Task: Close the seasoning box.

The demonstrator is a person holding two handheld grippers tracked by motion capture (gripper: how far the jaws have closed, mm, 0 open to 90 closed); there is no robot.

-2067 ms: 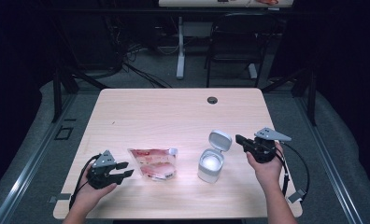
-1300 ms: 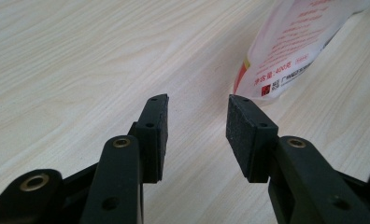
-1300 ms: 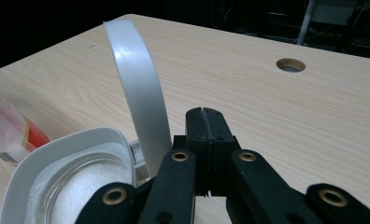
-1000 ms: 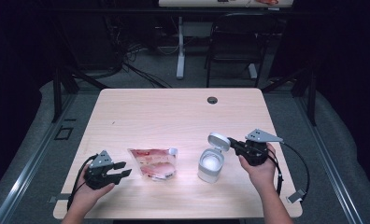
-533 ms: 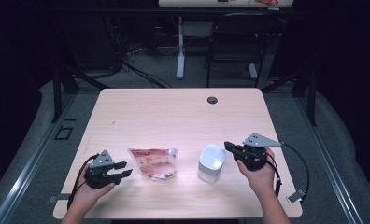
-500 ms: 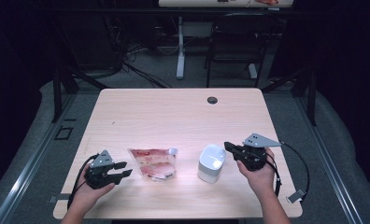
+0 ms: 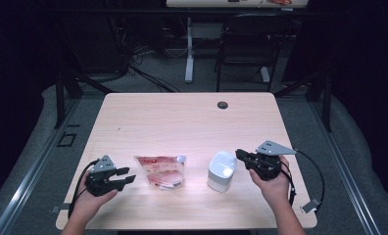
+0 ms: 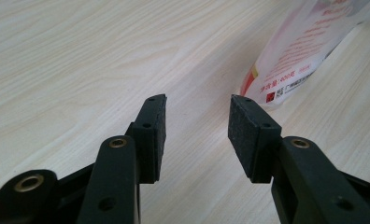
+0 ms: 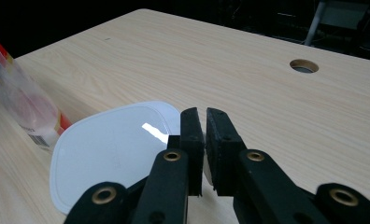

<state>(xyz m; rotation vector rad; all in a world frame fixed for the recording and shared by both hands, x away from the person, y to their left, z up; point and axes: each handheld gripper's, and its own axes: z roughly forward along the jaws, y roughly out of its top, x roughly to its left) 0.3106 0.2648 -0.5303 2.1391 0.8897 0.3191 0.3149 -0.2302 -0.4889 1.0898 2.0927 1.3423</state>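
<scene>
My right tongs (image 7: pixel 240 155) sit at the near right of the table (image 7: pixel 182 122), their tips just at the right edge of the white lidded container (image 7: pixel 222 170). In the right gripper view the two pads (image 9: pixel 192 133) stand a narrow slit apart over the rim of the container's lid (image 9: pixel 113 149); they have just been easing apart, and nothing is pinched between them, so I have hold of nothing there. The lid lies flat and closed on the container. My left tongs (image 7: pixel 126 178) rest at the near left of the table, pointing right toward the red and white pouch (image 7: pixel 161 171), which lies flat between the two tongs, just left of the container. In the left gripper view the pads (image 8: pixel 246 130) stand well apart with bare wood between them, and the pouch's near corner (image 8: pixel 286 74) is just beyond the right pad, not touching it. These jaws too have just been opening a little. A round cable hole (image 7: pixel 223 105) sits at the far side of the table, well apart from everything.
</scene>
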